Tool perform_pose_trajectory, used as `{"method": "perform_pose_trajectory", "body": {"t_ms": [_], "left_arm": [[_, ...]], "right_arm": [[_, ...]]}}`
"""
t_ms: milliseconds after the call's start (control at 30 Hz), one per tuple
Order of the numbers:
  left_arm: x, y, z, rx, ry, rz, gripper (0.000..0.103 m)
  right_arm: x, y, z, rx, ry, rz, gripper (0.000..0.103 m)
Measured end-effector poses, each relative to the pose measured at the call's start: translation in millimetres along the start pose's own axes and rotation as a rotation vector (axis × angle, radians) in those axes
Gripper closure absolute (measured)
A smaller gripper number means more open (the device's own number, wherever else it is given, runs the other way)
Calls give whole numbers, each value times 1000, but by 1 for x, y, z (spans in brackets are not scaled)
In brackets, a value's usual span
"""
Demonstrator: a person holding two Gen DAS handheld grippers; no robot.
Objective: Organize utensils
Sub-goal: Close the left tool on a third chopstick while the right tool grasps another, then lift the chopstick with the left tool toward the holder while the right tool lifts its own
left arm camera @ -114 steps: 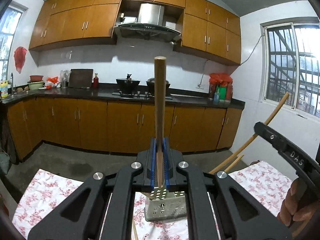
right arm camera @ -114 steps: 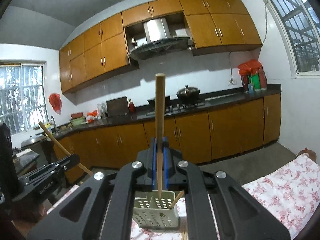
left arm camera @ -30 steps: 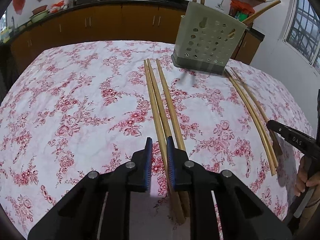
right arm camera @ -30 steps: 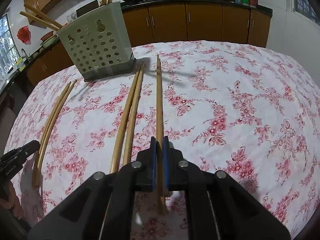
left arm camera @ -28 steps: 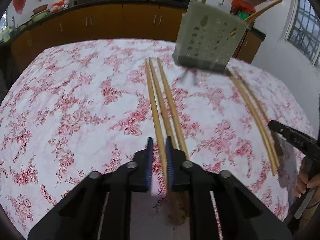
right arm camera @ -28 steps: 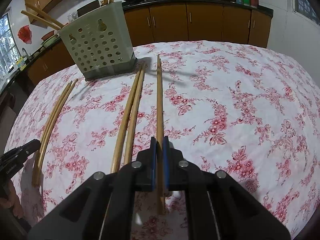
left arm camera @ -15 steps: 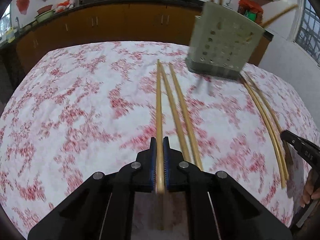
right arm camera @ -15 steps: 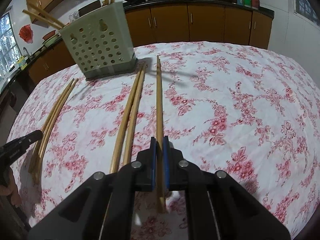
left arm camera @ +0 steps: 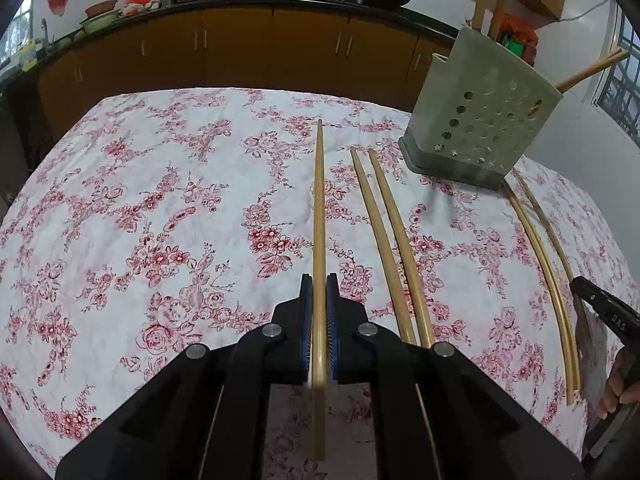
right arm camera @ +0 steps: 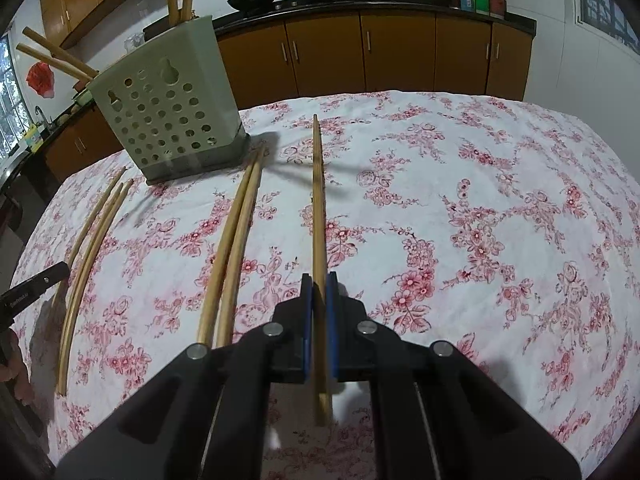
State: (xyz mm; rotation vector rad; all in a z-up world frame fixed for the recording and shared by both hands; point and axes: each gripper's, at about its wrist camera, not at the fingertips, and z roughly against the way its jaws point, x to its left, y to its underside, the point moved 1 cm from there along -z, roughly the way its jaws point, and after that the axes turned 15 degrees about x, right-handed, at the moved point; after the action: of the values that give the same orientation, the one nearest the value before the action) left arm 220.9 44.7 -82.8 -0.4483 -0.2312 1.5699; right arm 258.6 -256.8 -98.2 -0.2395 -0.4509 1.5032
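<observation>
My left gripper point(left arm camera: 319, 292) is shut on a long wooden chopstick point(left arm camera: 319, 200) that points away over the floral tablecloth. To its right lie two more chopsticks point(left arm camera: 384, 236) side by side. The grey perforated utensil holder point(left arm camera: 480, 120) stands at the far right with several chopsticks sticking out of it. My right gripper point(right arm camera: 318, 292) is shut on another chopstick point(right arm camera: 318, 200). A pair of chopsticks point(right arm camera: 236, 240) lies to its left, and the holder point(right arm camera: 168, 120) stands behind them at the far left.
A curved pair of chopsticks point(left arm camera: 548, 280) lies past the holder near the right gripper's tip point(left arm camera: 604, 312); the same pair point(right arm camera: 92, 248) shows beside the left gripper's tip point(right arm camera: 32, 288). The tablecloth point(right arm camera: 520, 200) ends before brown kitchen cabinets point(left arm camera: 240, 48). A hand point(left arm camera: 618, 384) shows at the edge.
My left gripper closed on the leftmost of three chopsticks and drew it left, away from the other two. The right gripper stayed shut on its chopstick and barely moved.
</observation>
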Motion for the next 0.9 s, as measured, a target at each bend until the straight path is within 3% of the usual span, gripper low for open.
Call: {"method": "perform_pose_trajectory", "body": {"t_ms": [433, 900], "left_arm": [[0, 8, 4, 7, 11, -30, 95], [-7, 12, 5, 13, -57, -95, 95]], "right_arm": [[0, 10, 3, 3, 11, 9, 94], [0, 13, 5, 4, 15, 10, 94]]}}
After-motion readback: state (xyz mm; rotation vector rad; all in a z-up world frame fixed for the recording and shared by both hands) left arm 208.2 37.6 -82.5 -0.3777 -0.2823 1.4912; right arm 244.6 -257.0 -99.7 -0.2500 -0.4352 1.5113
